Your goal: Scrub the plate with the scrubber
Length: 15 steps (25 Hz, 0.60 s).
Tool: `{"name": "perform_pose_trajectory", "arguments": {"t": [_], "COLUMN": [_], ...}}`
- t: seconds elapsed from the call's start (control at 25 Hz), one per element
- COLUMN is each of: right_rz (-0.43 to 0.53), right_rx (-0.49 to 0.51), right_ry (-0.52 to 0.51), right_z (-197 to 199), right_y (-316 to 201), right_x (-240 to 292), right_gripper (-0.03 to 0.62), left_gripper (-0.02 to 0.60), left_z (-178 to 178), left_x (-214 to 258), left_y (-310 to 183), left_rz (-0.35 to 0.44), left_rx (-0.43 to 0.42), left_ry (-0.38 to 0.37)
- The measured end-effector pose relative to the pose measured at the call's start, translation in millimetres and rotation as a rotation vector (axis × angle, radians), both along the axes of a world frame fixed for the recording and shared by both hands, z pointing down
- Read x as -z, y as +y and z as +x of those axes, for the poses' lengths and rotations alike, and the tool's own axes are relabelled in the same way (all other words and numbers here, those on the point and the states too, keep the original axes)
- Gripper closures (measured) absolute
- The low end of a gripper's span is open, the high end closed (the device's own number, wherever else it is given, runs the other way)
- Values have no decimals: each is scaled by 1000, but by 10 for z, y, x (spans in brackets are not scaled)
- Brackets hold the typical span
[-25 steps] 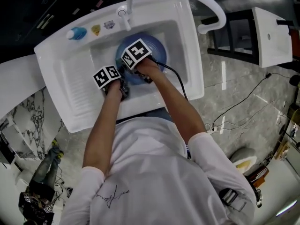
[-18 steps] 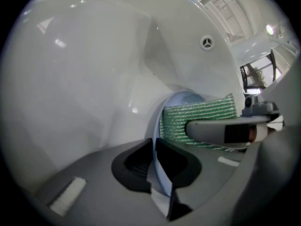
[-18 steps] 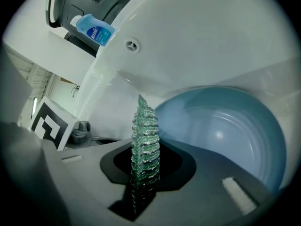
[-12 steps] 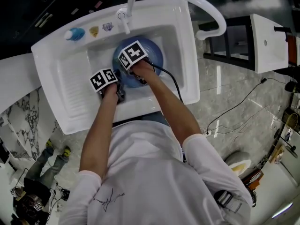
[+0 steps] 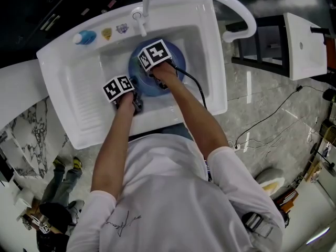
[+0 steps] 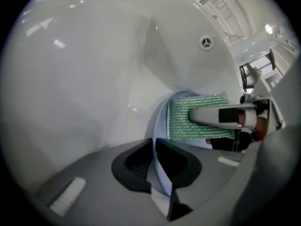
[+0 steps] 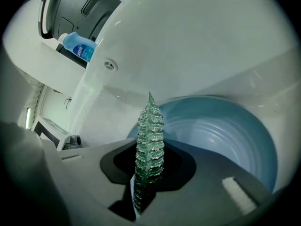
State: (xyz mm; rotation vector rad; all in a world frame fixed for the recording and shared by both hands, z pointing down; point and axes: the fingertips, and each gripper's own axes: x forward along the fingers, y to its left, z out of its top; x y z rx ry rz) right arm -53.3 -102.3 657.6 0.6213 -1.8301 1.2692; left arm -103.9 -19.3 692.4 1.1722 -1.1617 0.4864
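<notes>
Our blue plate [image 5: 177, 56] sits in the white sink [image 5: 79, 93], and our left gripper's [image 6: 154, 149] fingers pinch its near-left rim. Our right gripper's [image 7: 148, 166] fingers clamp the green scrubber [image 7: 149, 135] against the plate's face.

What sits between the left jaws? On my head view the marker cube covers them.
Observer: The left gripper is shut on the rim of the blue plate.
Operator: And the right one?
Observer: The right gripper is shut on the green scrubber, which stands edge-on between its jaws.
Operator: Is the scrubber on the plate?
Observer: In the left gripper view it looks flat against the plate's face.
</notes>
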Motion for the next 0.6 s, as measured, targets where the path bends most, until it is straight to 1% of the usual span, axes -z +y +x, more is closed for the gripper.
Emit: {"name": "perform_pose_trajectory", "arguments": {"t": [0.36,0.6], "right_rz": [15,45], "right_rx": [-74,-130], "right_ry": [12,28], "right_z": [123,214], "right_y": [-132,-219], "right_x": [-13,-20], "right_gripper": [536,535], "left_gripper": [498,497], "left_z": [12,-4], "left_x": [2,-2], "left_y": [-6,-8], "left_rz": [1,1], "left_rx": [-1,-2], "left_ry": [2,3]}}
